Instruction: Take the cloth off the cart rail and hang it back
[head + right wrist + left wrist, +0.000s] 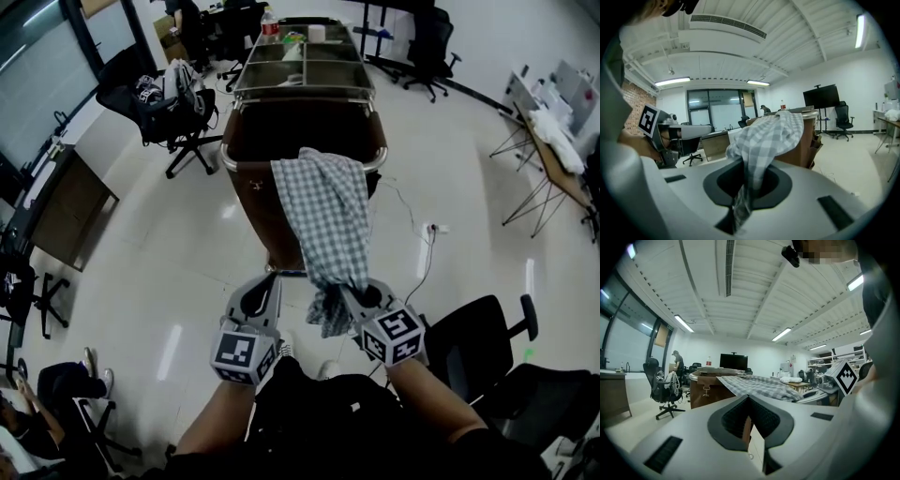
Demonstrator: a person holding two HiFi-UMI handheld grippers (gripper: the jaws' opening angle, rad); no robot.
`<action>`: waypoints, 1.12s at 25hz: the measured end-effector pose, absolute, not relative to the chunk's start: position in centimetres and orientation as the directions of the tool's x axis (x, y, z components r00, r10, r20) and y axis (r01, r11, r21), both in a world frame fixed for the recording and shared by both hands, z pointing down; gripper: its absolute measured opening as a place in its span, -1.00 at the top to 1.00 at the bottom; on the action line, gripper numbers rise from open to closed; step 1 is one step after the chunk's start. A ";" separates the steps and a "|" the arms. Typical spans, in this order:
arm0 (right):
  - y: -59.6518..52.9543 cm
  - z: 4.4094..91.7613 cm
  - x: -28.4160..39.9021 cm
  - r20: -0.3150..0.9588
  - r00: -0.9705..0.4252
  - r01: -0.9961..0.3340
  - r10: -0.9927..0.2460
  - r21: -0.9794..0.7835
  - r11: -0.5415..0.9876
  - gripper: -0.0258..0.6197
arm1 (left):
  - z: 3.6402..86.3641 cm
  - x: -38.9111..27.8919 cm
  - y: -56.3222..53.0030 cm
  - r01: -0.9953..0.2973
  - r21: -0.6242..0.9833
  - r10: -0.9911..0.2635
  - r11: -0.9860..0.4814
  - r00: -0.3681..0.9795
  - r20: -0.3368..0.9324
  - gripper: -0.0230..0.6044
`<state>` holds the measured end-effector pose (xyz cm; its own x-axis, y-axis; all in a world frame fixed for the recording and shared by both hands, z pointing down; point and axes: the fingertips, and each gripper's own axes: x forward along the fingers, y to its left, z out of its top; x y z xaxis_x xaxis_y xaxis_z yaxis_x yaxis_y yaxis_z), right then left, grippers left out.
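In the head view, the cloth (323, 214) is hanging at frame centre, a grey-and-white check draped over the rail (246, 170) of the brown cart (258, 211). Its lower end is bunching into my right gripper (361, 292), below centre. My left gripper (268, 284) is hovering just left of it.

In the left gripper view, my jaws are sitting pressed together with nothing between them. The cloth (754, 382) is lying flat across the cart top, mid-frame.

In the right gripper view, my jaws are clamping the cloth (773, 135), which is rising in folds to the rail.
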<state>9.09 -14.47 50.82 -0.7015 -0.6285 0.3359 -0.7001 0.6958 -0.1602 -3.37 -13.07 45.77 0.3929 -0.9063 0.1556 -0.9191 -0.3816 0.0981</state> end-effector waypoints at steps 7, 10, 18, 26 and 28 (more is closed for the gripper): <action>-8.8 50.8 9.4 0.335 -0.765 -0.624 -0.550 -0.174 0.761 0.79 | 45.1 -1.3 -9.0 -0.924 0.058 -0.914 -0.378 0.383 0.132 0.93; -6.2 50.5 9.0 0.341 -0.785 -0.591 -0.518 -0.158 0.791 0.79 | 44.5 -1.4 -7.9 -0.927 0.058 -0.918 -0.371 0.376 0.125 0.93; -4.1 49.4 7.3 0.340 -0.770 -0.607 -0.540 -0.130 0.784 0.79 | 42.8 -2.9 -6.9 -0.902 0.044 -0.895 -0.429 0.431 0.114 0.93; 0.1 50.7 3.7 0.367 -0.709 -0.687 -0.602 -0.165 0.708 0.79 | 43.2 -6.3 -4.9 -0.856 0.049 -0.847 -0.514 0.516 0.128 0.93; 0.4 50.8 3.2 0.362 -0.688 -0.712 -0.629 -0.166 0.683 0.79 | 43.6 -7.0 -4.2 -0.845 0.053 -0.835 -0.532 0.534 0.133 0.93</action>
